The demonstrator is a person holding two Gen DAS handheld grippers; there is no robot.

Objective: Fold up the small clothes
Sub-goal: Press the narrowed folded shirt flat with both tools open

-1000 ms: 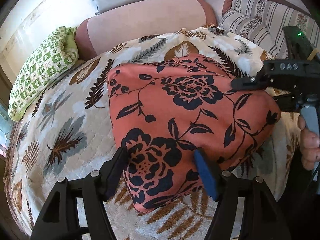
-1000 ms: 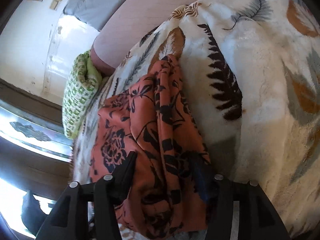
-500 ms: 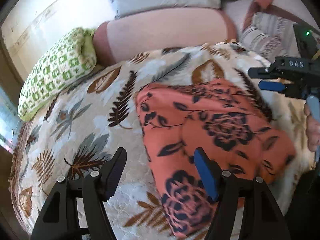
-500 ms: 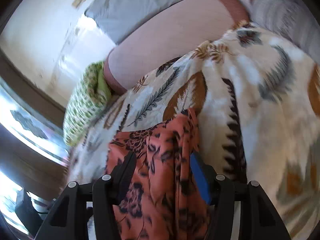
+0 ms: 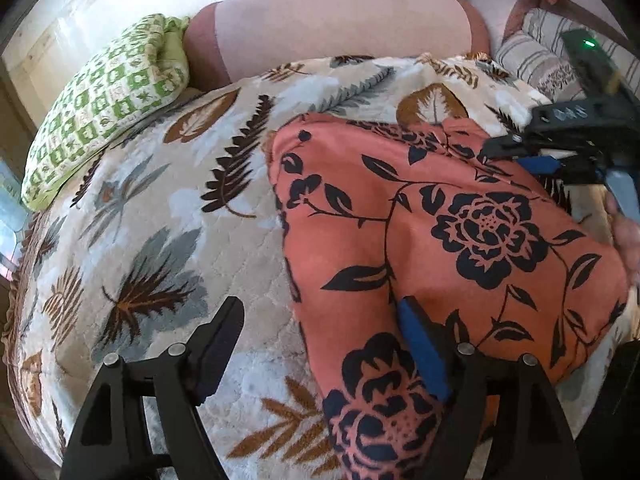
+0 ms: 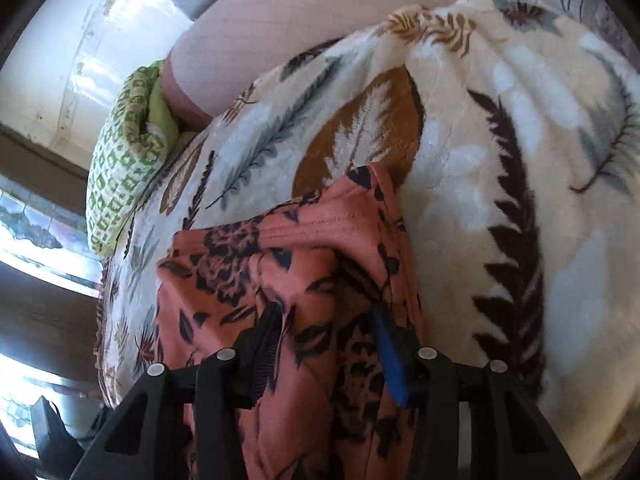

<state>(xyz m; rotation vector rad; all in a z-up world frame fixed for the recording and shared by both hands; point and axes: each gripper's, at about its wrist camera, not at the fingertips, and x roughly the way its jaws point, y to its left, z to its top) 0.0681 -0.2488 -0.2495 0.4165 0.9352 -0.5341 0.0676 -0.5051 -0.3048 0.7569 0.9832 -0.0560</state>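
An orange garment with black flowers [image 5: 440, 240] lies folded flat on the leaf-print blanket [image 5: 160, 220]. My left gripper [image 5: 320, 340] hangs over its near left edge with the jaws opening. The blue pad [image 5: 420, 344] is above the cloth and the other finger is above the blanket; neither pad presses the fabric. In the left wrist view my right gripper [image 5: 516, 156] is at the garment's far right corner. Its own view shows the garment [image 6: 280, 272] bunched between the closing jaws of the right gripper [image 6: 324, 332], loosely.
A green-and-white checked pillow [image 5: 104, 100] lies at the blanket's far left, next to a long pink bolster [image 5: 340, 28] across the back. A striped cushion [image 5: 540, 60] sits at the back right. A person's hand [image 5: 628, 240] holds the right gripper.
My left gripper slid left off the garment's middle to its left edge, and its jaws widened. My right gripper moved to the garment's far corner, and its jaws narrowed around the cloth.
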